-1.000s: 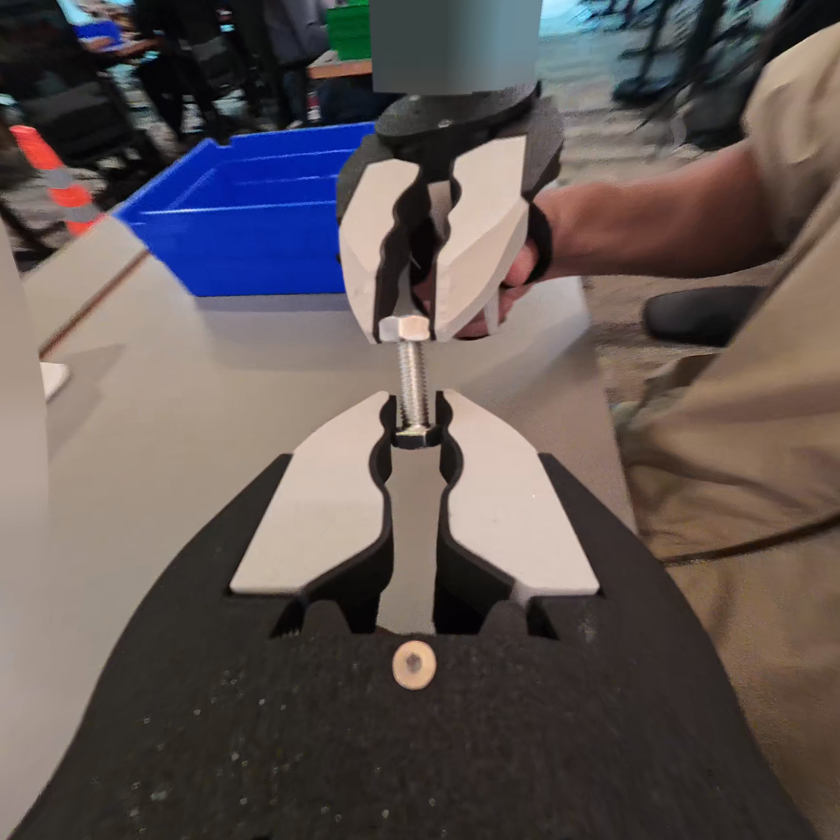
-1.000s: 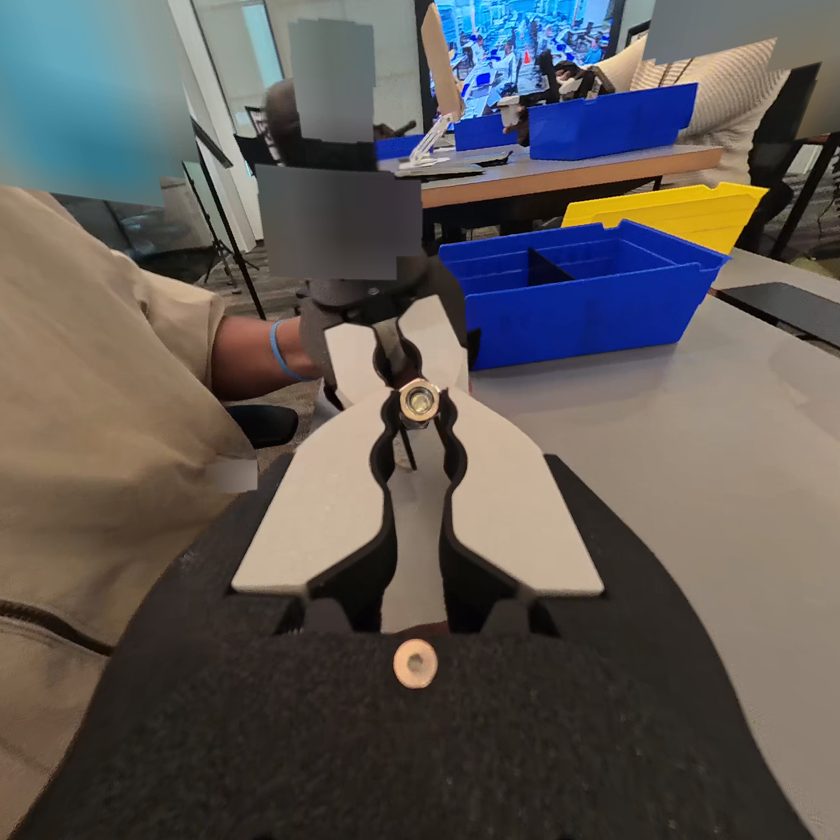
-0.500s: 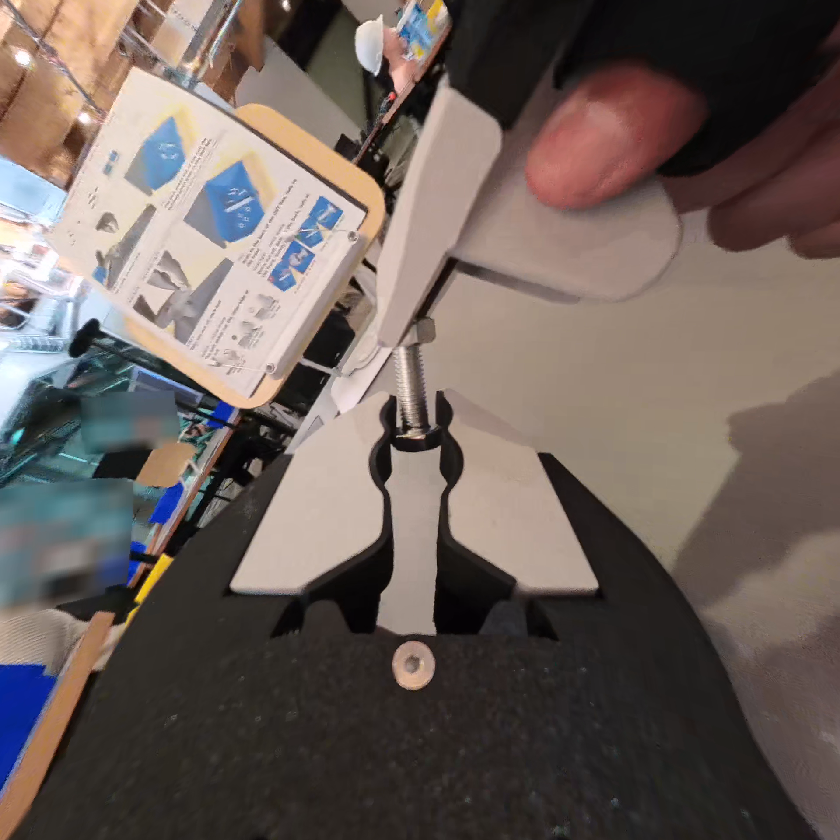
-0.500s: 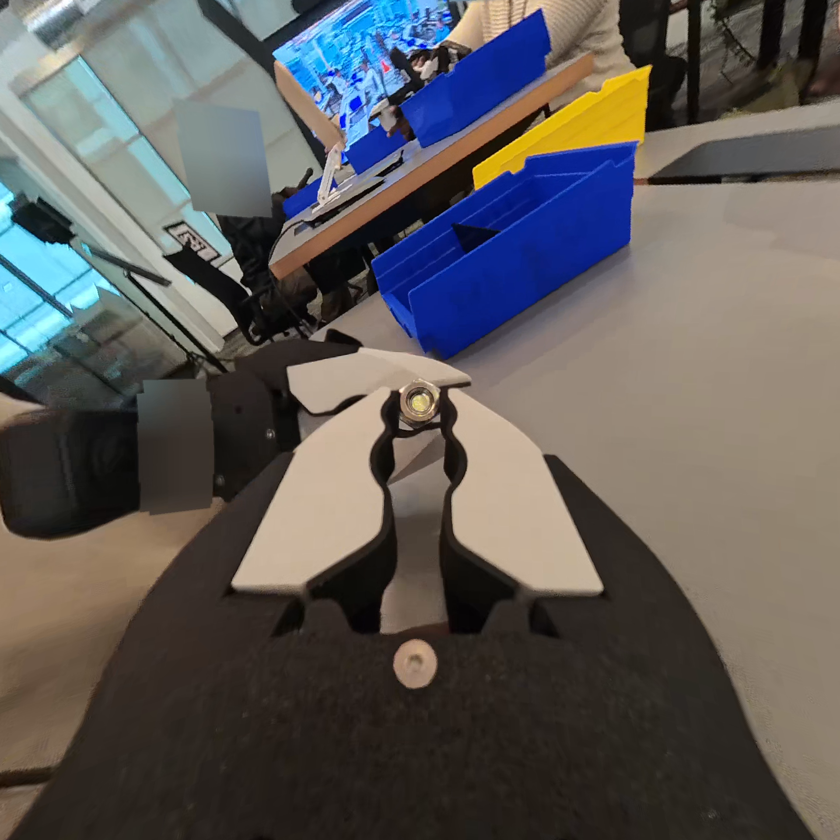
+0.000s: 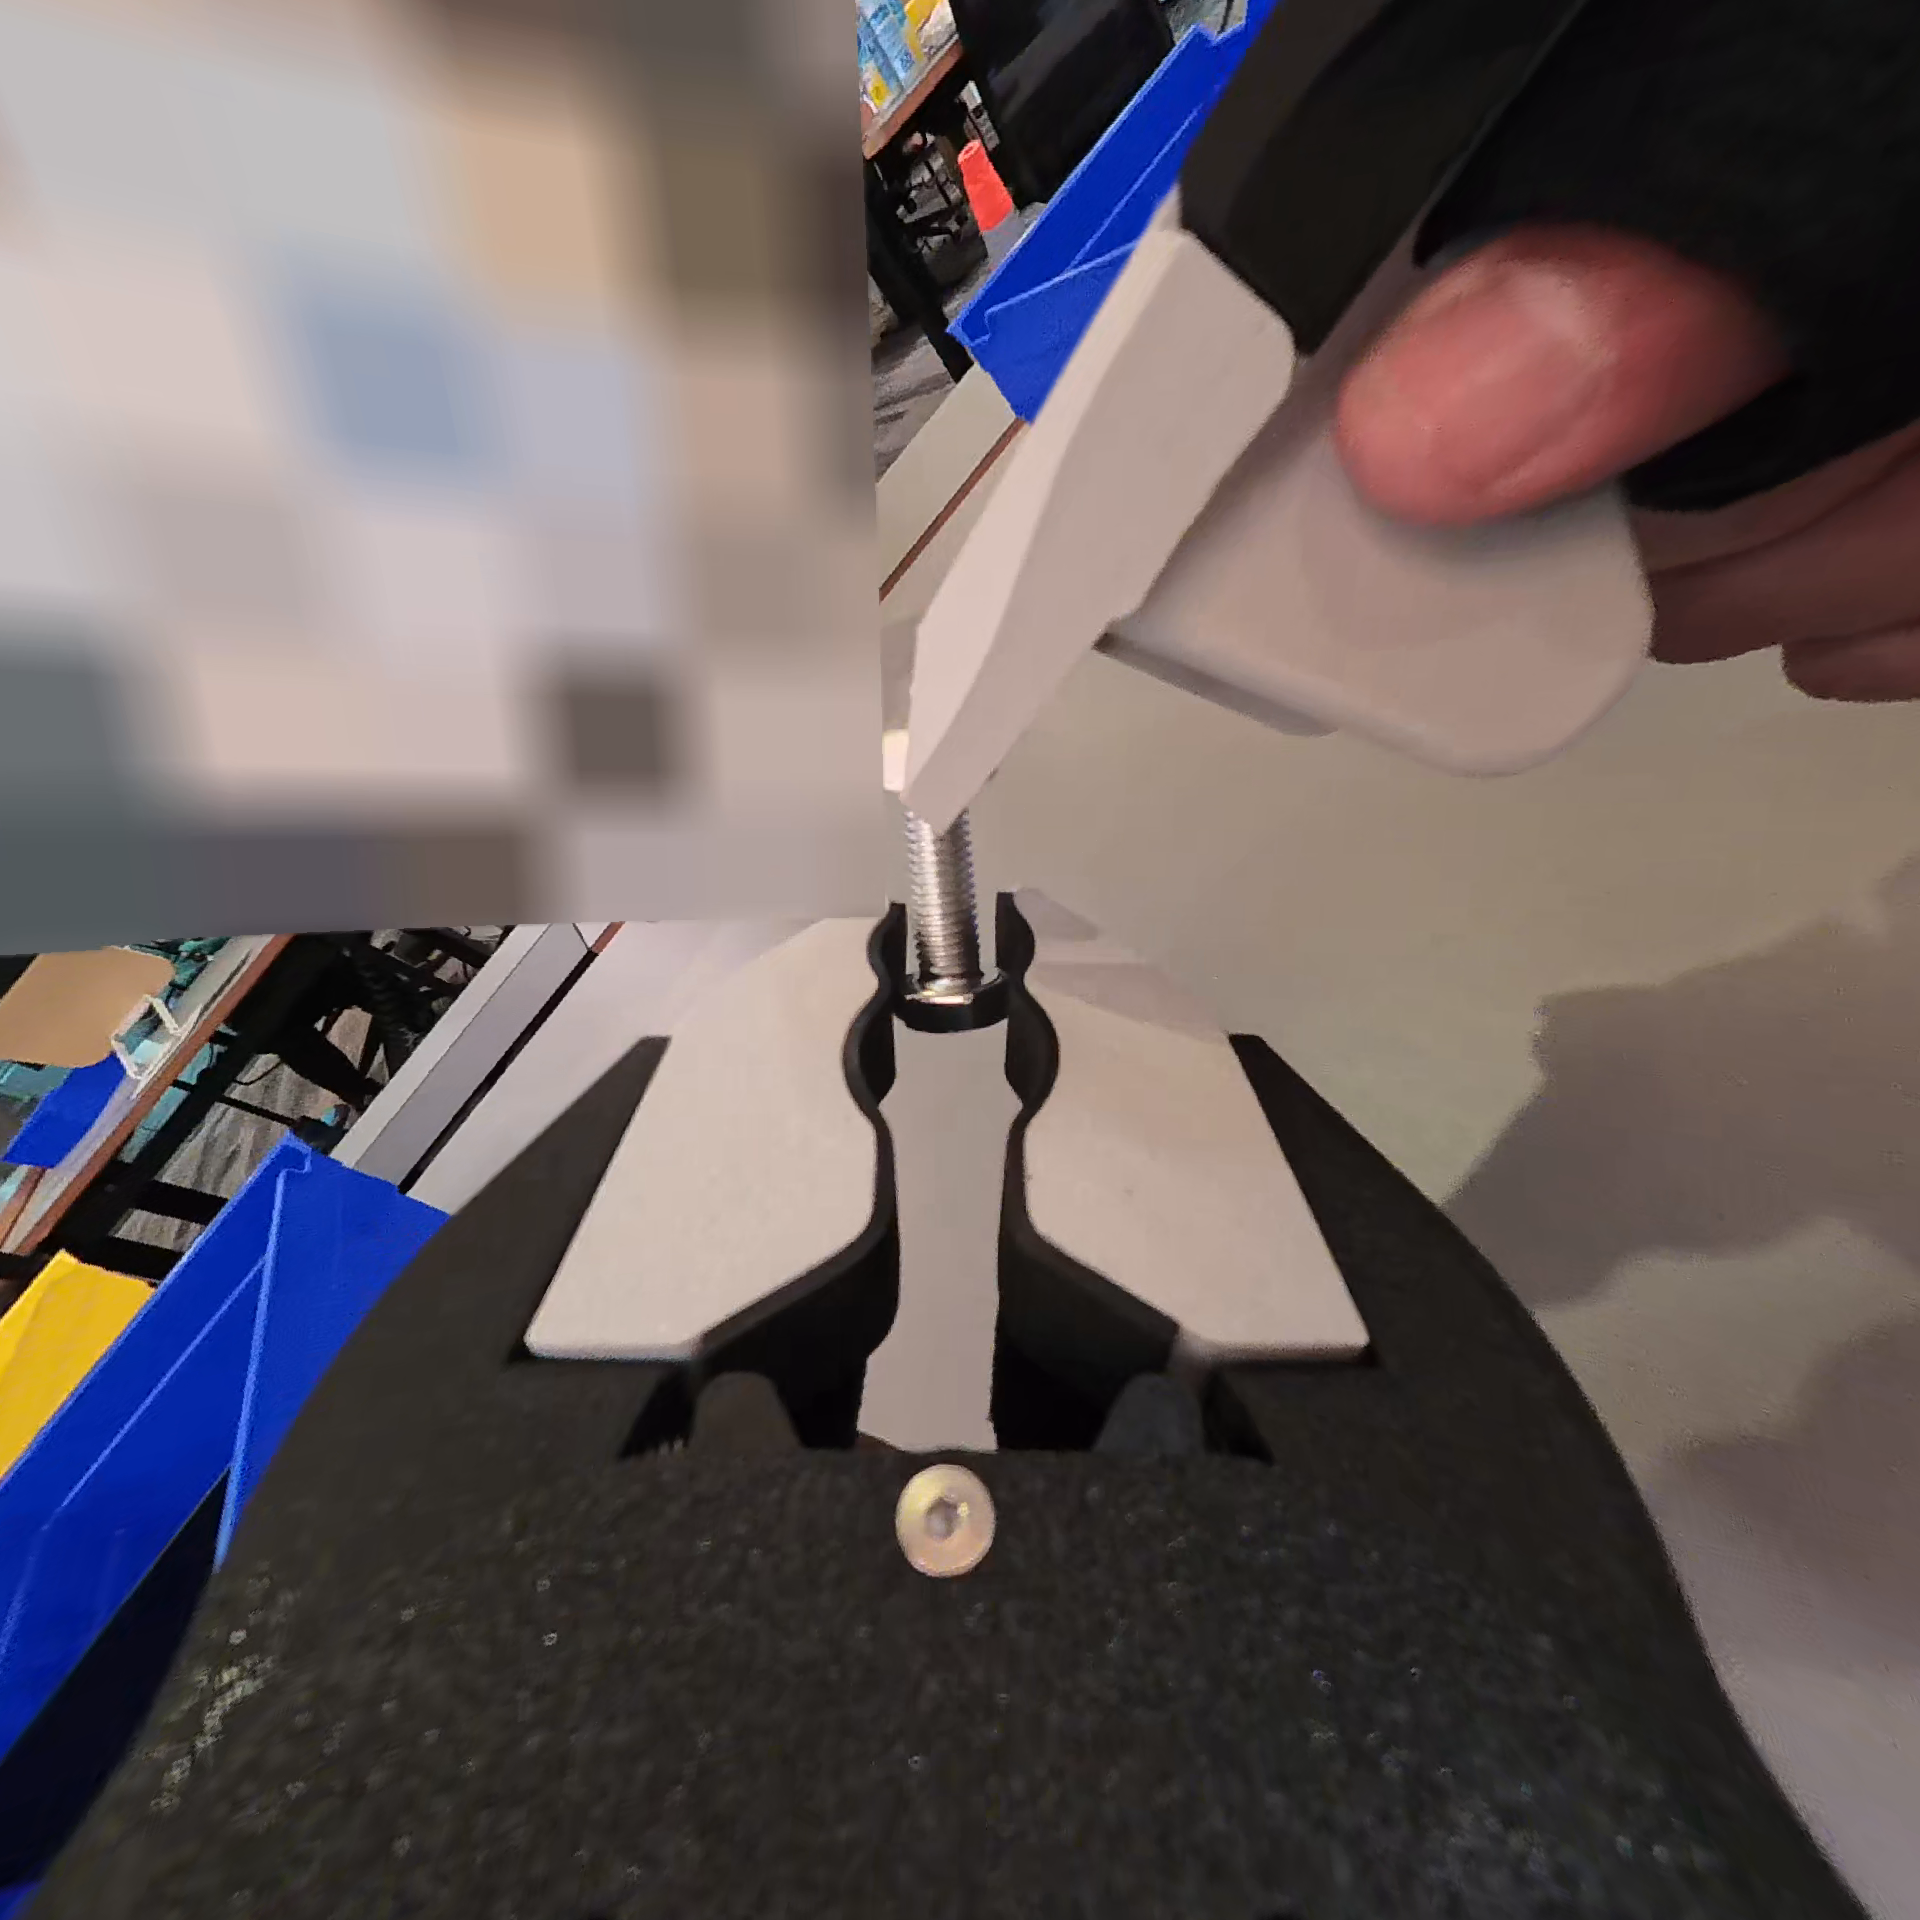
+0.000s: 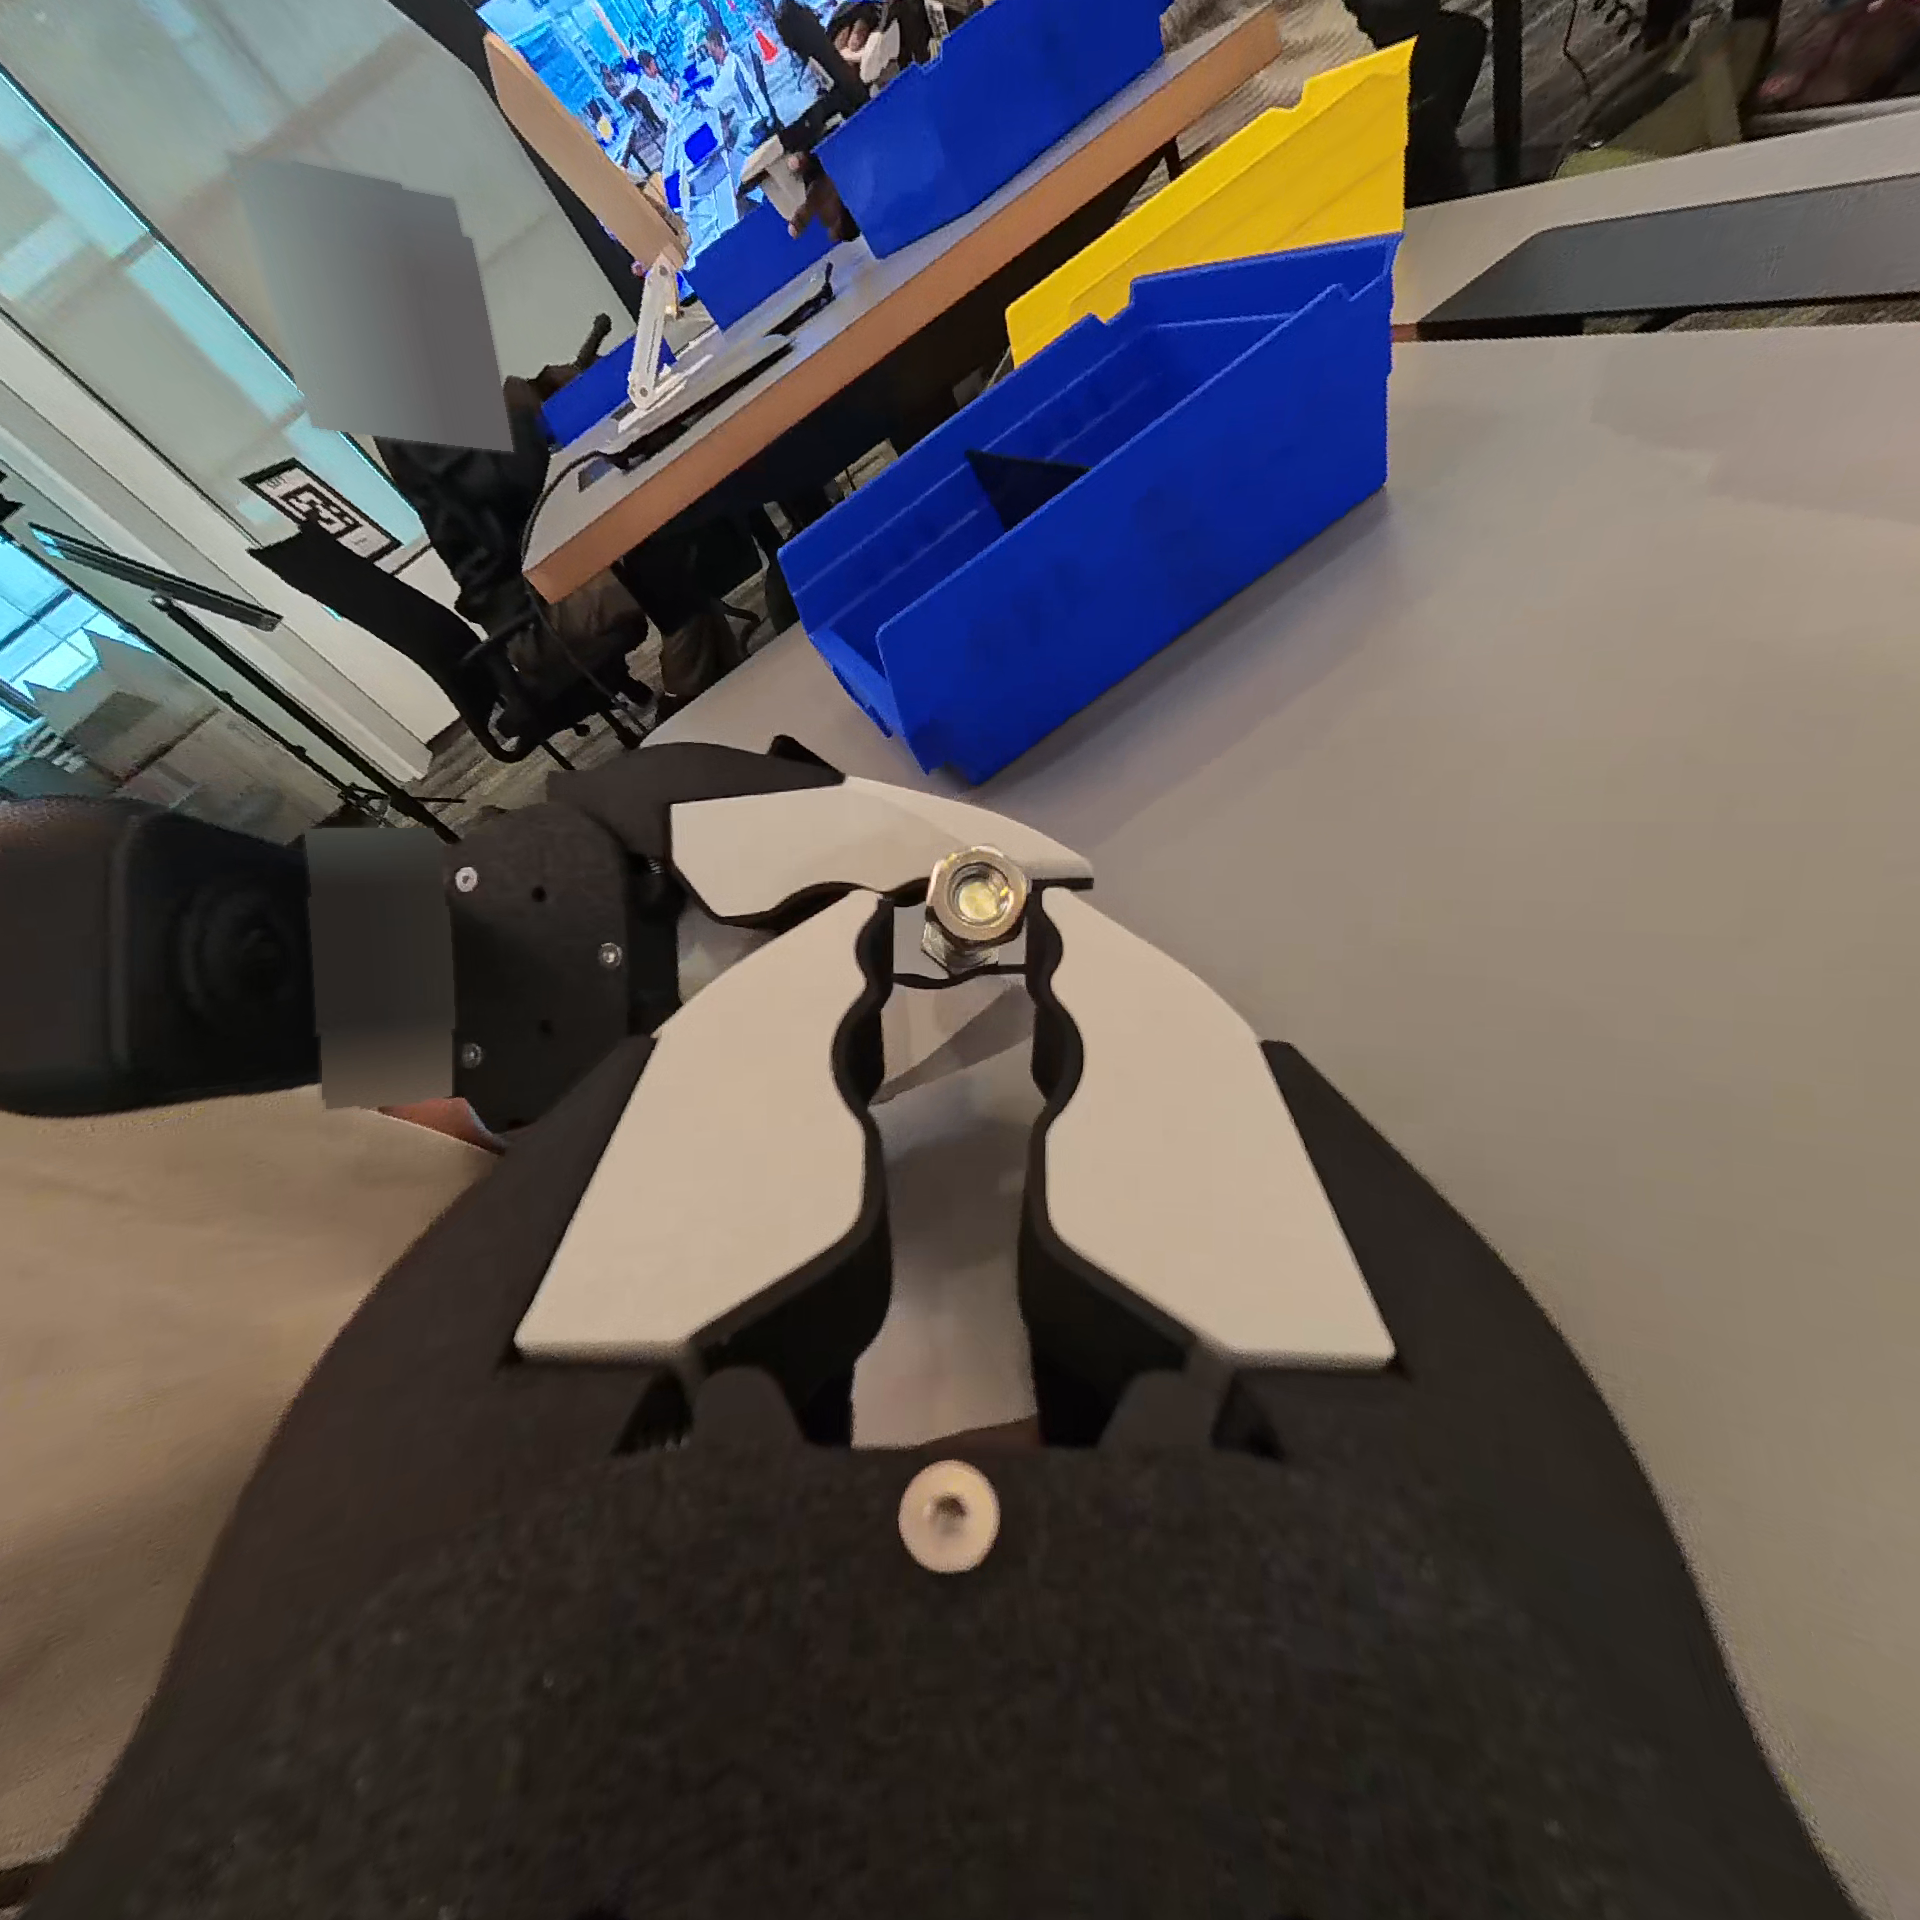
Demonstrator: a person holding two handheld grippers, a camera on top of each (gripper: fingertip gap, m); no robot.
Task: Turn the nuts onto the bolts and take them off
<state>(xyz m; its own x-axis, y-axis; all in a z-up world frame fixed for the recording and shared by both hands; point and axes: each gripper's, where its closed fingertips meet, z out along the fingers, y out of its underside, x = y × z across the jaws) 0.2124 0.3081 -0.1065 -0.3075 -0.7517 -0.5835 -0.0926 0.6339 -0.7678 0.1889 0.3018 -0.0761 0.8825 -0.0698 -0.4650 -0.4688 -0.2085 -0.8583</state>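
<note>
Handheld gripper pair, with wearer's clothing
Left gripper (image 5: 948,961) and right gripper (image 6: 954,940): pale grey fingers, wavy black inner pads, speckled black bodies, one central screw each; beige sleeve (image 6: 177,1299).

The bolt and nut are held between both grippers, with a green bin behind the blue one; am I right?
No: the right wrist view shows a yellow bin behind the blue bin; the bolt and nut are held between the left gripper and right gripper.
</note>
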